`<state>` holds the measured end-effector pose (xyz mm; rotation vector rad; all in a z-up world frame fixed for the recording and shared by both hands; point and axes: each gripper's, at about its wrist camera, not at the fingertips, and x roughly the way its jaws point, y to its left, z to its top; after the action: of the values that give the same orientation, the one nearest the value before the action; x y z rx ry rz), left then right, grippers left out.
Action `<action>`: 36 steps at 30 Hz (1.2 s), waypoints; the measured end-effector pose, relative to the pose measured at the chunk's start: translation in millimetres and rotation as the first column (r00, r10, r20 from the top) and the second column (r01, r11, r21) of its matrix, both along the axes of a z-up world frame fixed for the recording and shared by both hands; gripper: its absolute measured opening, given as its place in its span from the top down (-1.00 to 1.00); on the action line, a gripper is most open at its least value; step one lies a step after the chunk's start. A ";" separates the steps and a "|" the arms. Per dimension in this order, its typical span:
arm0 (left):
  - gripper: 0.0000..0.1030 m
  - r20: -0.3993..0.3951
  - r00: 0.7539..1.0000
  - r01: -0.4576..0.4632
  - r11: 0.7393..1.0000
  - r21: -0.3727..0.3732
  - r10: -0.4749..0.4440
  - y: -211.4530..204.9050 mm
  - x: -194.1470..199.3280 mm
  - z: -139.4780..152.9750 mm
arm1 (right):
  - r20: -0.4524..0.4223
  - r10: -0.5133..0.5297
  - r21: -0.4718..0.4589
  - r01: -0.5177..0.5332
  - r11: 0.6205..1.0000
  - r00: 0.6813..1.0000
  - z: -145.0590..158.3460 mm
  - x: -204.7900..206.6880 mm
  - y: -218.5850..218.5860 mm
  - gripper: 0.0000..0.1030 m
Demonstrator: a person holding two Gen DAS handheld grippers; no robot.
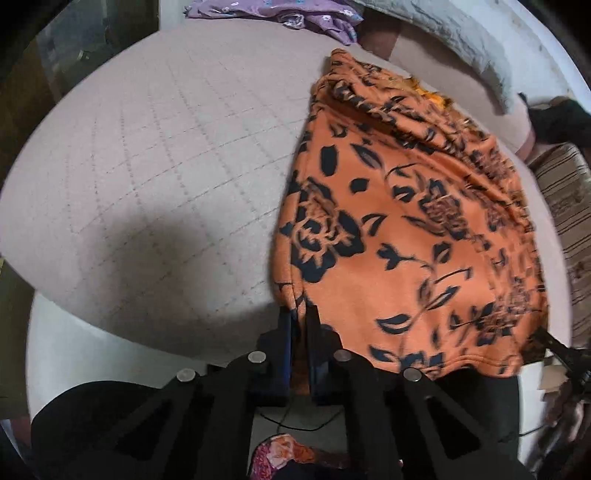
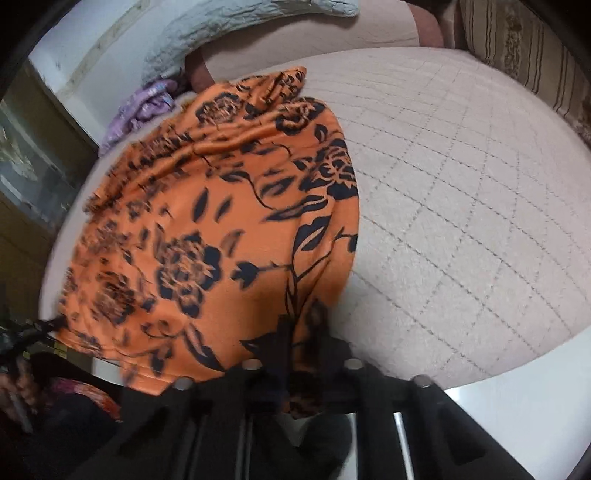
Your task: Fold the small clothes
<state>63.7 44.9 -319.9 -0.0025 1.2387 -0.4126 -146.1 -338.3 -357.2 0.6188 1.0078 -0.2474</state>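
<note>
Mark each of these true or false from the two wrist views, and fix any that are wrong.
1. The left gripper is shut on a near corner of the orange floral garment. True.
2. The right gripper hangs open above the bed. False: it is shut on the garment's other near corner.
3. The garment lies on a quilted pinkish bedcover. True.
4. A purple cloth lies on top of the orange garment. False: it lies apart, at the far edge of the bed.
5. The garment is plain orange. False: it carries dark flowers and leaves.
</note>
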 end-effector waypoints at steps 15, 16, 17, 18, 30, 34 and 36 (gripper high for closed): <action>0.88 0.123 0.991 0.085 0.972 -0.220 -0.059 -32.0 131.9 135.5 | 0.389 -0.137 0.218 0.053 0.975 0.911 129.8 82.3 -101.7 0.85; 0.88 0.135 0.989 0.081 0.976 -0.203 -0.054 -40.0 141.6 140.2 | 0.366 -0.144 0.214 0.067 0.975 0.920 133.3 91.9 -110.0 0.85; 0.88 0.144 0.988 0.088 0.976 -0.200 -0.059 -46.8 145.8 142.4 | 0.319 -0.141 0.205 0.077 0.976 0.937 134.1 105.8 -116.8 0.85; 0.88 0.155 0.985 0.102 0.974 -0.202 -0.071 -51.8 146.1 143.4 | 0.297 -0.127 0.198 0.069 0.978 0.947 133.9 113.1 -117.8 0.78; 0.88 0.156 0.987 0.074 0.980 -0.184 -0.045 -20.1 92.8 125.5 | -0.001 -0.120 0.335 0.113 0.936 0.993 5.0 6.2 -66.8 -0.56; 0.89 0.162 0.986 0.064 0.982 -0.180 -0.035 -14.8 80.4 126.9 | -0.004 -0.159 0.304 0.152 0.940 0.987 -16.9 1.9 -39.4 -0.52; 0.89 0.165 0.986 0.053 0.981 -0.185 -0.022 -12.6 75.4 126.9 | -0.010 -0.176 0.173 0.175 0.969 0.984 -15.9 5.3 -18.5 -0.36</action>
<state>139.1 32.2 -192.9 -0.1056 1.0365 -0.5516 -140.8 -356.8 -373.1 0.8694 0.9768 -0.3159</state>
